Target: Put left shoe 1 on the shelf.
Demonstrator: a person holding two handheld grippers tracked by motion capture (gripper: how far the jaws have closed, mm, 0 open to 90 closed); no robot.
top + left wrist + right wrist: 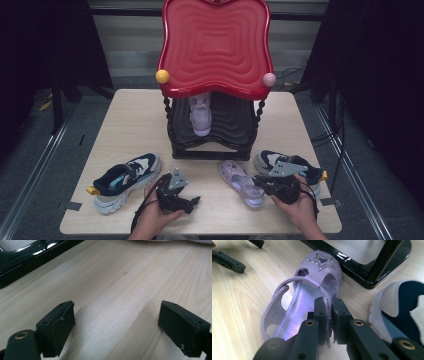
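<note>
Between the right gripper's (329, 315) fingers (320, 312) sits the side wall of a lilac sandal (307, 300), pinched thin near its heel; the two black pads are pressed close with only that strip of purple material between them. From the high view, this right gripper (260, 181) lies low at the sandal's (240, 181) right edge, held in the person's right hand (300, 207) at the near right of the tabletop (135, 120). The sandal lies flat on the wood, its toe with a glittery star pointing toward the black base of a rack (372, 270), its strap arching over the open middle. Just right of it rests a navy and white sneaker (290, 167), partly under the gripper's grey plate.

Left of the sandal, the left gripper (192, 201) rests near the tabletop's front edge in the left hand (152, 217). Its fingers (60, 327) are spread wide apart with bare wood between them, touching nothing. A second navy and white sneaker (125, 180) lies near the left hand, toward the left edge.

Farther back stands the black tiered rack (210, 145) with a red wavy top (215, 45). Another lilac sandal (201, 115) rests on its lower shelf.
</note>
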